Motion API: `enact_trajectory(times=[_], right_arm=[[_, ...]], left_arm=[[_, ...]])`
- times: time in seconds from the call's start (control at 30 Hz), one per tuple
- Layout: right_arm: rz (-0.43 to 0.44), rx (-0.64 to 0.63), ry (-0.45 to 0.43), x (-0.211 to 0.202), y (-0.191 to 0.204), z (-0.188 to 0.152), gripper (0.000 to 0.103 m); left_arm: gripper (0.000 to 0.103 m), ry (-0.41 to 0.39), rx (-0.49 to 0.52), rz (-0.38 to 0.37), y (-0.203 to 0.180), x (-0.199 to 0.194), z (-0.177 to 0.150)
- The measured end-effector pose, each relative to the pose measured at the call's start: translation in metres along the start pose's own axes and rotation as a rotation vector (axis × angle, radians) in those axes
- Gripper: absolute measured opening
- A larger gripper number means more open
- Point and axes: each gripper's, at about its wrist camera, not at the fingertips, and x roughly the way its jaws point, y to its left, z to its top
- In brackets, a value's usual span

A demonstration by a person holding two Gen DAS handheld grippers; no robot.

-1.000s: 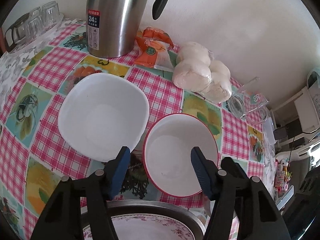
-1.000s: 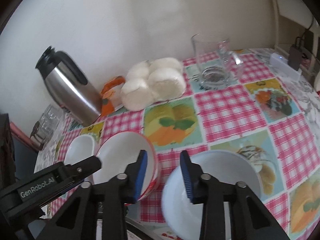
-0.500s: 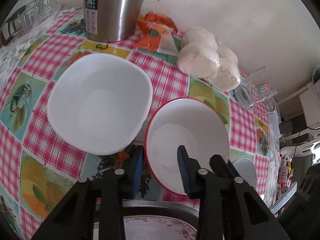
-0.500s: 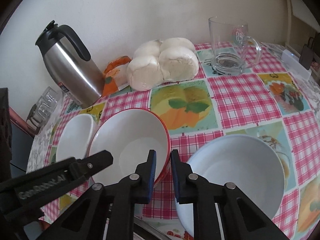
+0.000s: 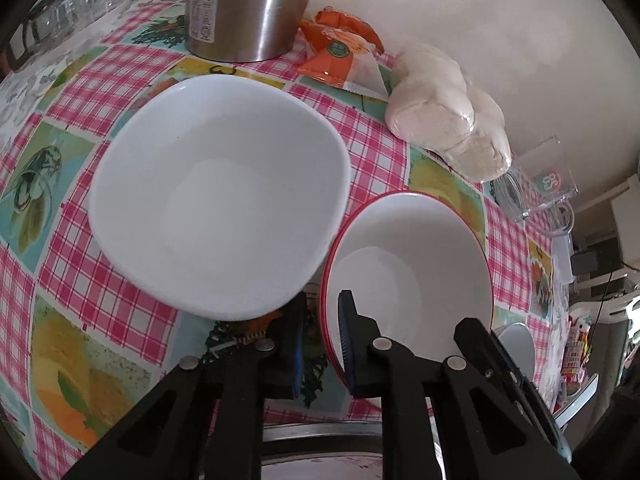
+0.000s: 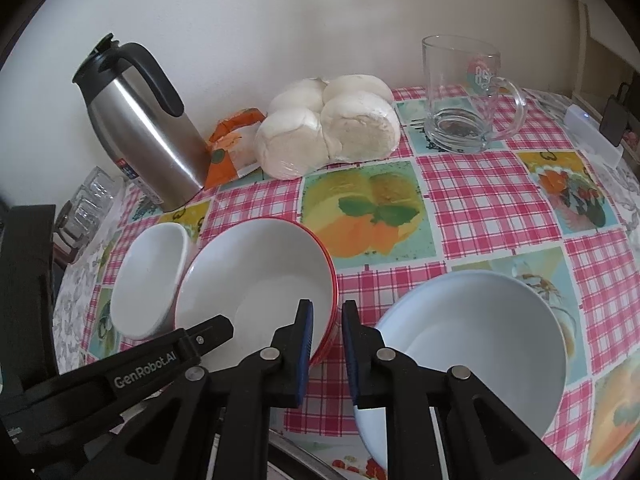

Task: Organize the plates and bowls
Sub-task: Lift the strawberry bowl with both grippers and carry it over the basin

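Observation:
A red-rimmed white bowl [image 5: 408, 276] [image 6: 256, 284] sits on the checked tablecloth between a white squarish bowl [image 5: 220, 220] [image 6: 150, 280] on its left and a pale blue bowl [image 6: 476, 340] on its right. My left gripper [image 5: 322, 340] is closed on the red-rimmed bowl's near left rim, one finger inside and one outside. My right gripper [image 6: 326, 344] is closed on the same bowl's near right rim. A metal tray with a flowered plate [image 5: 320, 468] lies under the grippers at the front edge.
At the back stand a steel thermos jug [image 6: 144, 128] [image 5: 248, 4], an orange snack packet [image 6: 228, 148], bagged white buns [image 6: 328, 128] [image 5: 444, 108] and a glass mug [image 6: 464, 92]. Small glasses [image 5: 72, 12] sit far left. The wall is close behind.
Both grippers moved forward and closed from open onto the red-rimmed bowl's rim, the left on its left side, the right on its right side.

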Motion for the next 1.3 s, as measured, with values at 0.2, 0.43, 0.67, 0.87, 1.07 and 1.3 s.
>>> enact_trajectory(times=[0.2,0.43,0.67,0.87,1.07,1.3], right_arm=[[-0.011,-0.008,0.004,0.001,0.003,-0.001,0.016],[-0.013,-0.018,0.009,0.002,0.005,0.000,0.016],[-0.012,-0.026,0.024,0.007,0.008,-0.001,0.018],[0.009,0.004,0.031,0.011,0.005,-0.001,0.017],[-0.014,-0.016,0.039,0.014,0.009,-0.002,0.017],[-0.083,-0.097,0.046,0.016,0.023,-0.004,0.020]], left_arm=[[0.016,0.006,-0.023,-0.025,0.007,0.000,0.002],[0.016,0.015,-0.067,-0.054,0.019,0.000,0.004],[0.016,0.026,-0.100,-0.080,0.028,0.001,0.004],[0.016,0.034,-0.105,-0.090,0.030,0.000,0.004],[0.017,0.041,-0.101,-0.092,0.030,0.003,0.004],[0.016,0.047,-0.093,-0.078,0.022,0.011,0.005]])
